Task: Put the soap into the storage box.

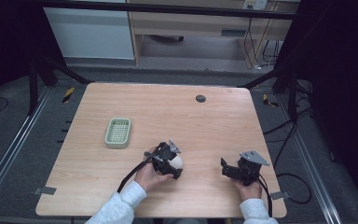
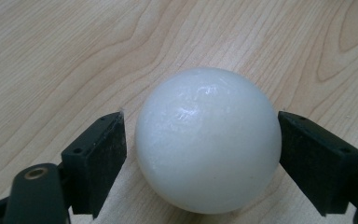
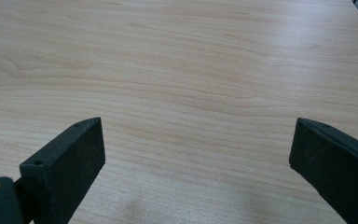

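Your left tool (image 2: 200,154) straddles the white ball (image 2: 208,140) at lower centre of the counter (image 1: 205,121), jaws spread, one not yet touching. Right tool (image 1: 228,169) idles, spread. Next: squeeze evenly.

High view overlooks the table (image 1: 205,121); both gripper views skim it closely.

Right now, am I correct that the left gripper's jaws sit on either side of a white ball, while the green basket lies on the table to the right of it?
Not quite: the high view shows the green basket to the left of the white ball. The left gripper does have its jaws either side of the ball.
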The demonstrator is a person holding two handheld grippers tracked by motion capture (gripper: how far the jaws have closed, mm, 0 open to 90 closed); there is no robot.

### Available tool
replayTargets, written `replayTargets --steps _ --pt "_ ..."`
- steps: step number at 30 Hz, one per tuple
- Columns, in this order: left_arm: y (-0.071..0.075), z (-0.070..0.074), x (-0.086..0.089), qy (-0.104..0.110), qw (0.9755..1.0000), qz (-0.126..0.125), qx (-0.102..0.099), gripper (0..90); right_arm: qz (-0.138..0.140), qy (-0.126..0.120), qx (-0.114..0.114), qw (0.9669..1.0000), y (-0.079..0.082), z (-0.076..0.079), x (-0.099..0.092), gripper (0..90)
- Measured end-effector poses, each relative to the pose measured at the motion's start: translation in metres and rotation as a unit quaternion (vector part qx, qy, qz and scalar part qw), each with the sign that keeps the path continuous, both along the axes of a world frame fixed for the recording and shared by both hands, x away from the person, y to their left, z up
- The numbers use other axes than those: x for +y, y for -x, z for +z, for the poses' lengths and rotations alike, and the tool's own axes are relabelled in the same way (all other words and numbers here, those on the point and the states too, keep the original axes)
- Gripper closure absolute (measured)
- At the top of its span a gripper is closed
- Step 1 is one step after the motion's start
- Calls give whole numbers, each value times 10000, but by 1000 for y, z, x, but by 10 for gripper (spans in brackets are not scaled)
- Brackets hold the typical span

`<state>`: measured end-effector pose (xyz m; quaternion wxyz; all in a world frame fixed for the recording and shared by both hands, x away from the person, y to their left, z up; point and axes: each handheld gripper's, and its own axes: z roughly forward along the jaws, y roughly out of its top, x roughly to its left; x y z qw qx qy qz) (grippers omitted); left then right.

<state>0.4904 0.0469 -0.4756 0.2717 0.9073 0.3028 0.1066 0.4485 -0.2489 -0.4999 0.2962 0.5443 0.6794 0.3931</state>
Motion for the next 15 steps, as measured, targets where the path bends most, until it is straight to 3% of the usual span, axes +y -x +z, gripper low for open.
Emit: replayTargets --steps 15 --pt "-3 -4 -4 -103 9999 -64 77 220 9 17 2 10000 0 0 0 38"
